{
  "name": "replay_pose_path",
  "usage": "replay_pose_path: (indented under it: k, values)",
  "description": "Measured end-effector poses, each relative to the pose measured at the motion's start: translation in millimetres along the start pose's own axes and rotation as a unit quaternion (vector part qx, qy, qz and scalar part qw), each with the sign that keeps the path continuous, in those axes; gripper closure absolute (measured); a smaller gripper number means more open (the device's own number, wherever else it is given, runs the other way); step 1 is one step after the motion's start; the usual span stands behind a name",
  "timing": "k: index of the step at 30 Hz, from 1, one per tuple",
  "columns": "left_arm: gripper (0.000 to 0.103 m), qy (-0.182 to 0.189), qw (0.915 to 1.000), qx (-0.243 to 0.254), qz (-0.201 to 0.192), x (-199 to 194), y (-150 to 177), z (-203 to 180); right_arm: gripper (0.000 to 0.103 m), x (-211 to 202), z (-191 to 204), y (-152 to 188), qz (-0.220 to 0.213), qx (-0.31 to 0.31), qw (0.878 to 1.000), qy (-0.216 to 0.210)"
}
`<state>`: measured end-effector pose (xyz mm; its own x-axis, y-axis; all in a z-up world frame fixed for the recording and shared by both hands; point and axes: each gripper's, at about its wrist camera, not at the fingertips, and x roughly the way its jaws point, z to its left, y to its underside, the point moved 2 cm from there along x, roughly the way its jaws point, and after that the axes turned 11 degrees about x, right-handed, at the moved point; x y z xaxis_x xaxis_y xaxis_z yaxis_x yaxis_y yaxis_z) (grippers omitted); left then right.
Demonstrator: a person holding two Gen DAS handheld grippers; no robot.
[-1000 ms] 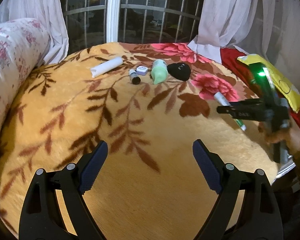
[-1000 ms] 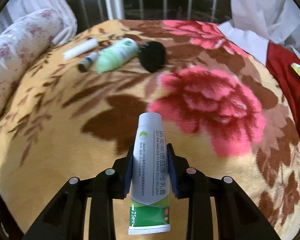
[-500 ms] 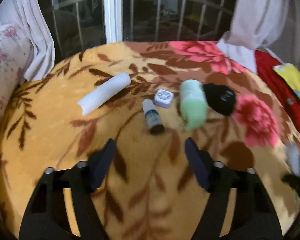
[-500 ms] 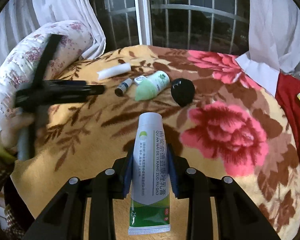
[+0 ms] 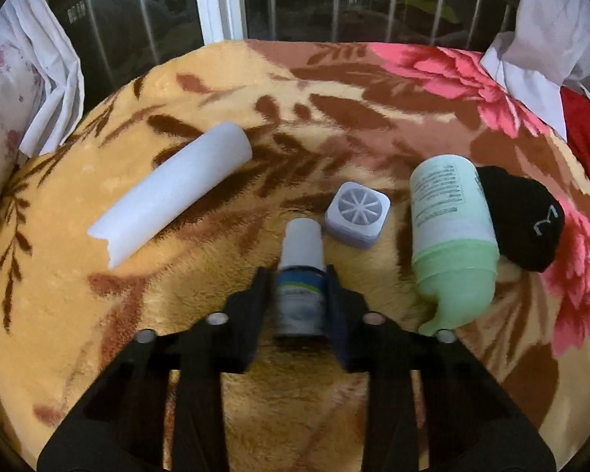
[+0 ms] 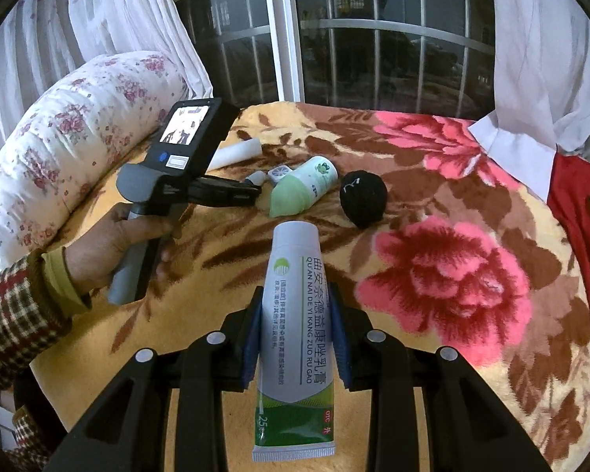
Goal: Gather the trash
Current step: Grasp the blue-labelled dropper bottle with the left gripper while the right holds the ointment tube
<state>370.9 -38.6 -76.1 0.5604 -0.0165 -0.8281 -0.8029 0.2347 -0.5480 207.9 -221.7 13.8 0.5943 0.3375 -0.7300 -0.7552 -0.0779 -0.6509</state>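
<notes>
A small dropper bottle [image 5: 299,299] with a white cap lies on the floral blanket [image 5: 216,354]. My left gripper [image 5: 296,275] is closing, and its pads touch both sides of the bottle. In the right wrist view a hand [image 6: 110,244] holds the left gripper [image 6: 251,192] low over the blanket. My right gripper [image 6: 297,299] is shut on a white and green ointment tube [image 6: 295,259], held above the blanket. On the blanket lie a white roll [image 5: 173,192], a lilac square cap [image 5: 357,214], a green bottle [image 5: 452,236] and a black ball-shaped thing [image 5: 527,224].
A flowered bolster pillow [image 6: 70,149] lines the blanket's left side. A barred window [image 6: 373,47] with white curtains stands just behind the far edge. Red cloth [image 6: 582,204] lies at the right. The near blanket in front of the tube is bare.
My left gripper swept forward and down to the row of items, and its jaws narrowed from wide open onto the small bottle. My right gripper rose a little with the tube.
</notes>
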Motion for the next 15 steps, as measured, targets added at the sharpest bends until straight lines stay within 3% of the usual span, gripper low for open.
replay_pose_path:
  k: [8, 15]
  values:
    - [0.08, 0.012, 0.9996, 0.009, -0.022, -27, 19, 1, 0.072, -5, 2, 3, -0.003, 0.002, 1.0, -0.001]
    - [0.08, 0.021, 0.9973, 0.024, -0.066, -96, 55, 1, 0.072, -26, 20, 16, -0.012, -0.004, 1.0, -0.007]
